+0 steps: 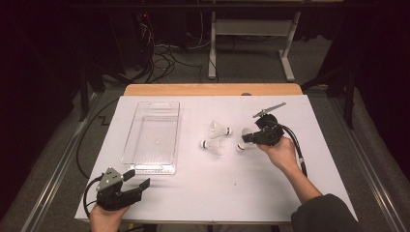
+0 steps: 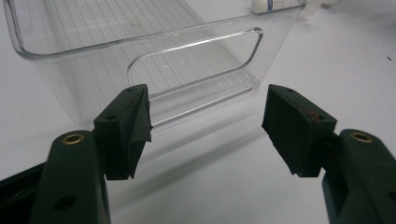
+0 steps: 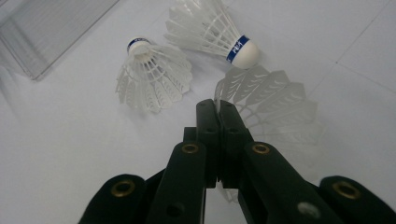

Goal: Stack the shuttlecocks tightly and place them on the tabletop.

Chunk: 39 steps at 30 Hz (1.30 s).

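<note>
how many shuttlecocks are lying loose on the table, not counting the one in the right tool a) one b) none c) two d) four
c: the right tool is pinched on the feathers of one shuttlecock, while two loose shuttlecocks lie on the white table beside the clear bin.

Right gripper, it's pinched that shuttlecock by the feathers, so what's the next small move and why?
Probably lift it slightly and carry it toward the clear bin. The right gripper is shut on the feather skirt of one shuttlecock, two other shuttlecocks lie loose on the table, and the bin looks empty.
</note>
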{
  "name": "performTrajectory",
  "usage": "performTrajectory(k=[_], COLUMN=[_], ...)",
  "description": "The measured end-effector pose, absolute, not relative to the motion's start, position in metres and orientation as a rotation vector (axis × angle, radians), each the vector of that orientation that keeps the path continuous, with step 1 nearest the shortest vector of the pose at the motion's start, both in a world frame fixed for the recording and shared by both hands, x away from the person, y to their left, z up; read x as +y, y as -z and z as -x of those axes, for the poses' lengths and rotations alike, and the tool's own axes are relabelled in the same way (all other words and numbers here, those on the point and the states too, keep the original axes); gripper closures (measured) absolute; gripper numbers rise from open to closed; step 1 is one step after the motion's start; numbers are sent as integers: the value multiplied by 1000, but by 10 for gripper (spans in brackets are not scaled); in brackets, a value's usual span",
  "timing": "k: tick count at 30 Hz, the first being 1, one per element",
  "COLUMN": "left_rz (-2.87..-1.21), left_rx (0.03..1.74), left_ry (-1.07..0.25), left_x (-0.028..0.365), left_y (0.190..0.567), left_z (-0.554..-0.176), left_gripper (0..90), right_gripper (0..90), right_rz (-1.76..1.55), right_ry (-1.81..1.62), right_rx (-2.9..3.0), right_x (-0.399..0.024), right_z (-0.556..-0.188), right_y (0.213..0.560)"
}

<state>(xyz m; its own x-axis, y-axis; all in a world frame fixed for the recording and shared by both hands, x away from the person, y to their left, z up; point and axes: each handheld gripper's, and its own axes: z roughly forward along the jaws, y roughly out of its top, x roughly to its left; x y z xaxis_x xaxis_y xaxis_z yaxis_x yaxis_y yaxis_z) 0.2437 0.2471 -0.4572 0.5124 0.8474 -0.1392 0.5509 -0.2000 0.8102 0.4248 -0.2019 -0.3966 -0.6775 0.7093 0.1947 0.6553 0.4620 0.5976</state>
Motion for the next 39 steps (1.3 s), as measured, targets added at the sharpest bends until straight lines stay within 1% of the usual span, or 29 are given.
performTrajectory(k=[10, 26, 39], left_rz=[-1885, -1884, -1882], left_rx=[1149, 1152, 1150], left_ry=[-429, -428, -429], left_x=[247, 247, 247], left_y=[457, 457, 457], left_z=[-244, -244, -243], left_gripper=[329, 330, 330], right_gripper=[900, 900, 900], right_rz=[-1181, -1149, -1142], right_ry=[-1049, -1110, -1154], right_rx=[2630, 2639, 2618], right_x=[-188, -161, -153], right_z=[-417, -421, -424], right_y=[395, 402, 407])
